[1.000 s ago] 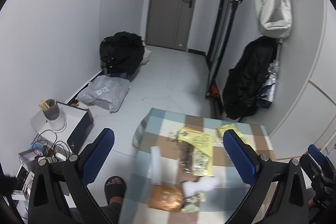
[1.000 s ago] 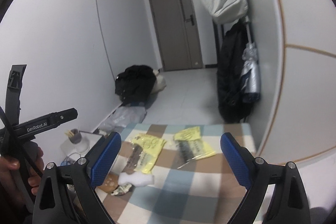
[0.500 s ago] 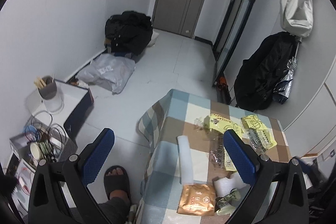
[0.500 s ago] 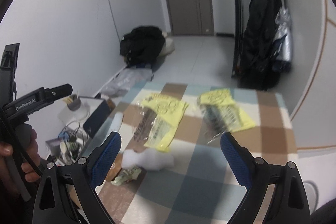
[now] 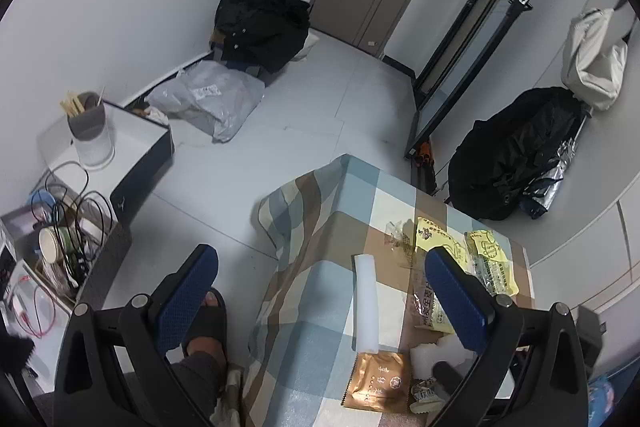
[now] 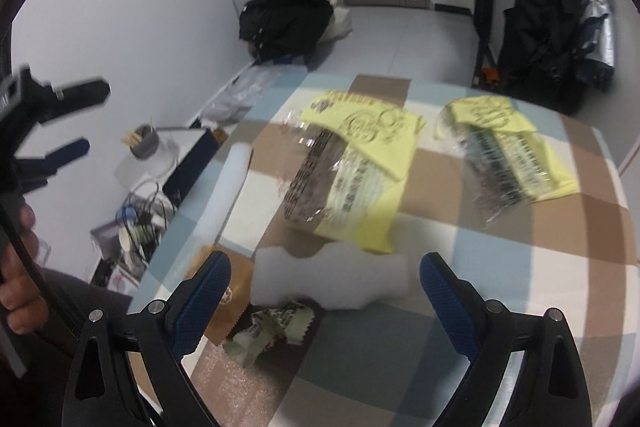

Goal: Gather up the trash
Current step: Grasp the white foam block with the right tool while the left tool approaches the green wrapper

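Trash lies on a checked tablecloth point(image 6: 520, 287): two yellow and clear plastic wrappers point(image 6: 360, 167) point(image 6: 504, 147), a white foam strip point(image 6: 228, 187), a white foam piece point(image 6: 332, 279), a brown sachet point(image 5: 378, 381) and a crumpled green wrapper point(image 6: 276, 327). My right gripper point(image 6: 324, 295) hangs open just above the foam piece and the crumpled wrapper, holding nothing. My left gripper point(image 5: 320, 295) is open too, high over the table's left edge and the floor. The same wrappers point(image 5: 440, 267), foam strip point(image 5: 366, 303) and foam piece point(image 5: 436, 355) show in the left wrist view.
A person's sandalled foot point(image 5: 206, 327) is beside the table. On the floor at left stand a box with a cup of sticks point(image 5: 86, 123), cables and clutter point(image 5: 60, 235), a grey parcel bag point(image 5: 208, 99) and a black bag point(image 5: 260, 27). A black coat point(image 5: 516, 151) hangs at right.
Both grippers have tilted downward and moved closer to the table. The right one now hovers just over the foam piece and crumpled wrapper. Both stay open.
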